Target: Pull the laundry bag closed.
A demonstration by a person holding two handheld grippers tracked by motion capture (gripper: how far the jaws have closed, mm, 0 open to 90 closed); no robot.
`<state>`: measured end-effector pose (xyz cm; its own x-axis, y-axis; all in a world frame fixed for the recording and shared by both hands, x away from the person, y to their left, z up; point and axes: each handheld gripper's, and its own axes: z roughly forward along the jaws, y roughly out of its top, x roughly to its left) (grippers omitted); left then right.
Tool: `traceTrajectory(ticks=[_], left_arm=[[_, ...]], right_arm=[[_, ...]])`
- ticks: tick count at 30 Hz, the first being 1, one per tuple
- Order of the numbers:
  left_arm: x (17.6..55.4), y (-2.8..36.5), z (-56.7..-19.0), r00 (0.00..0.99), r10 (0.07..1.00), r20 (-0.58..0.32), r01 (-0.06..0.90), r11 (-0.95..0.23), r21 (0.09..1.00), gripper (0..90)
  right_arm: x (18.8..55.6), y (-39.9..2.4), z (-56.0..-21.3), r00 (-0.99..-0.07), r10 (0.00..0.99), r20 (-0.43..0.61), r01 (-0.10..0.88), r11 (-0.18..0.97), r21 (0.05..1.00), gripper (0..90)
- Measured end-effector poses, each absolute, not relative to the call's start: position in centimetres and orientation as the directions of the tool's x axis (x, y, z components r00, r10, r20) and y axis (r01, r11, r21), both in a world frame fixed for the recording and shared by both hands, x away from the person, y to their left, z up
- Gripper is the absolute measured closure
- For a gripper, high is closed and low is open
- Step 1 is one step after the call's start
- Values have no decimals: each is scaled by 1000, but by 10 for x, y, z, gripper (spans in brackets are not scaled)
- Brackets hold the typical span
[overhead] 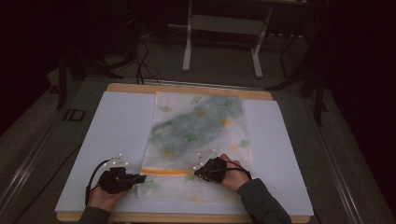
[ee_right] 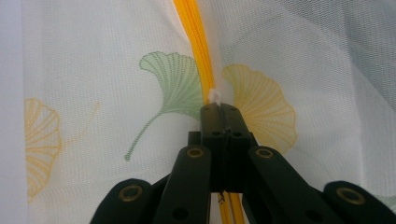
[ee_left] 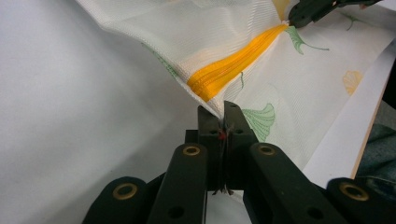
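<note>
Fingers of the left gripper (ee_left: 223, 122) pinch shut on the end of the orange zip (ee_left: 233, 70) of a white mesh laundry bag printed with ginkgo leaves (overhead: 198, 135), which lies flat on the white-covered desk (overhead: 116, 130). Those of the right gripper (ee_right: 223, 112) clamp the small white zip pull (ee_right: 215, 96) partway along, apparently so one end stays anchored and taut while the slider is drawn.

On the table (overhead: 112, 88): 1 white board (overhead: 112, 135); 1 mesh bag (overhead: 201, 126) with 1 orange zipper (overhead: 166, 171); 2 black grippers, the left gripper (overhead: 140, 178) and the right gripper (overhead: 197, 173); 2 hands holding them, 1 each; in the right gripper view, 3 printed ginkgo leaves: 1 green, 2 yellow.
</note>
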<state>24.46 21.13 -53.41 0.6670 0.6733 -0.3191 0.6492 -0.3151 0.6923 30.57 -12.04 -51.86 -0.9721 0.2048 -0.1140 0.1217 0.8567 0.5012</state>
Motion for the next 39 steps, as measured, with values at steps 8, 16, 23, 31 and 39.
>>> traceTrajectory(ticks=[8,16,23,31,39], left_arm=[[245,212,-534,665,674,-321,651,-313,692,886],[244,212,-534,665,673,-322,651,-311,693,886],[244,213,-534,664,675,-321,651,-311,693,886],[244,213,-534,665,674,-322,651,-310,693,886],[244,214,-534,663,675,-323,650,-307,695,886]], right_arm=[[306,-131,-519,-966,225,-126,135,858,496,900],[305,-142,-518,-962,238,-134,144,858,493,900],[304,-148,-518,-960,245,-137,150,861,487,900],[304,-155,-518,-957,253,-140,156,861,484,900],[304,-162,-517,-953,269,-137,172,858,485,900]])
